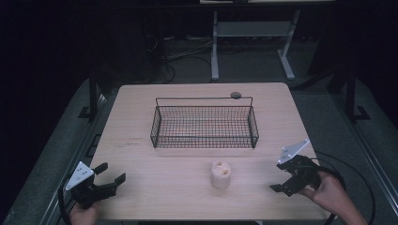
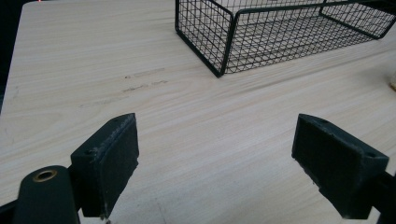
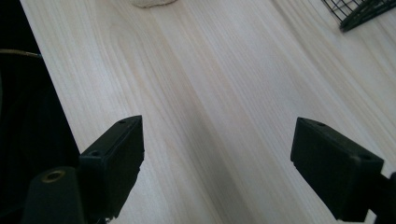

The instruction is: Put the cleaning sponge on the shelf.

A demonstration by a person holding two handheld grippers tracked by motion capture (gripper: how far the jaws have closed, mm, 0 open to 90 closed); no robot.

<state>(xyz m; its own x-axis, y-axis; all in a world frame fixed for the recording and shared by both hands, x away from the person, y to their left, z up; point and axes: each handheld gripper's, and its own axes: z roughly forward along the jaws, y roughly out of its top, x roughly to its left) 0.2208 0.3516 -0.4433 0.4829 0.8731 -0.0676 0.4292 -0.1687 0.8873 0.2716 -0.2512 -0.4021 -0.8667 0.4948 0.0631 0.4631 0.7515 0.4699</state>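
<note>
The pale beige, stubby cylindrical object with two hollows in its top [image 1: 220, 174] stands upright on the light wooden worktop [image 1: 141, 154], in front of the black wire-mesh basket [image 1: 204, 126] and apart from it. The left hand-held gripper [image 1: 110, 172] and the right hand-held gripper [image 1: 280, 176] both hover near the front edge, jaws spread wide and empty. The right one is nearer; it would do best to come in low, straddle the cylinder's sides squarely, then close gently. The room behind is dark, with table legs and loose cables on the floor
</note>
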